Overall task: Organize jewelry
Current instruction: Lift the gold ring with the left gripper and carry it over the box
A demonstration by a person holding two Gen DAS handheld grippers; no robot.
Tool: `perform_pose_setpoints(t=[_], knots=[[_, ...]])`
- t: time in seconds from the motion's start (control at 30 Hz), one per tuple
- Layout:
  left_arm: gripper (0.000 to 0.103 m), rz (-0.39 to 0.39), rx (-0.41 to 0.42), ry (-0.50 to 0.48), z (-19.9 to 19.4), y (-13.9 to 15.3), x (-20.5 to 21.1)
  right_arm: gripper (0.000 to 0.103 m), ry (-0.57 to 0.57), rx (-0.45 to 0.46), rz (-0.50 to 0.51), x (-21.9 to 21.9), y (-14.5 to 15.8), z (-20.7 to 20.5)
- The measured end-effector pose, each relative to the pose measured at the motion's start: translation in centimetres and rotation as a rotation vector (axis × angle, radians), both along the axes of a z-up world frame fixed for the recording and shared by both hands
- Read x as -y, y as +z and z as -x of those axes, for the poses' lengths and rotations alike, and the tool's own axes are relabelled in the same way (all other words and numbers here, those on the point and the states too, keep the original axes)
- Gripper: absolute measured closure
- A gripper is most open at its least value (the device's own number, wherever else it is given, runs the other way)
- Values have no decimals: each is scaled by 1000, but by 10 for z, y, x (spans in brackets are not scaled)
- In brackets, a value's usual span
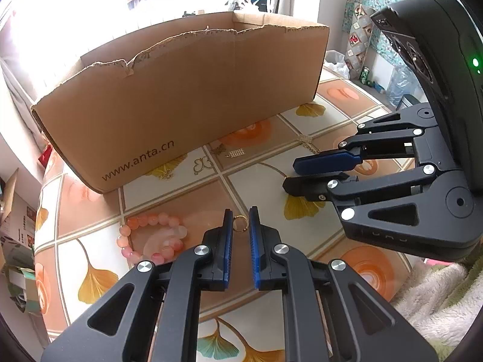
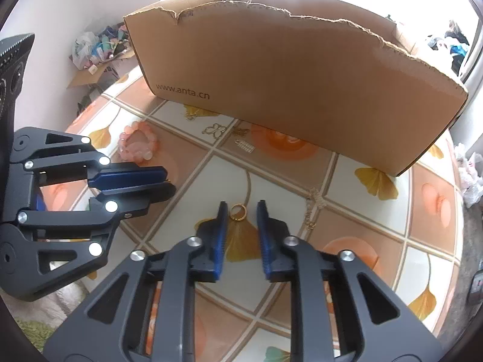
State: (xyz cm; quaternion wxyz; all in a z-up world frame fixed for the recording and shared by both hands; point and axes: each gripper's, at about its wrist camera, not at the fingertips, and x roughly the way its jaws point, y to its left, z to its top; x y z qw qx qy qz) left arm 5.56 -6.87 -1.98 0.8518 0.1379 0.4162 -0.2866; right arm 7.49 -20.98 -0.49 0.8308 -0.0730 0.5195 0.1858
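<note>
Jewelry lies scattered on a tiled tabletop (image 1: pixel 241 187) before a cardboard box (image 1: pixel 187 90). Left gripper (image 1: pixel 240 221) jaws pinch a gold ring (image 1: pixel 240 224). Right gripper (image 2: pixel 241 211) jaws stand slightly apart around another gold ring (image 2: pixel 238 212) lying flat. Pink bead bracelet (image 1: pixel 151 235) rests nearby.

Surface: round table (image 2: pixel 356 163), tile-and-ginkgo print cloth | 12 o'clock: torn cardboard box (image 2: pixel 289 81) standing on it | 10 o'clock: pink bead bracelet (image 2: pixel 137 146) | below box, centre: small gold charms (image 2: pixel 229 134) | 3 o'clock: gold chain (image 2: pixel 311 208) | 6 o'clock: gold ring (image 2: pixel 238 211) lying flat
</note>
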Motion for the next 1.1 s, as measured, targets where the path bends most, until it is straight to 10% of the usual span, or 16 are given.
perform_pose_setpoints(t=[0.67,1.1], knots=[[92,20,33,29,5,11,-10,94,-3,48,-22,6,22,9],[92,142,326,49,-33,122,-19,94,32,358,-121,22,135,-42]])
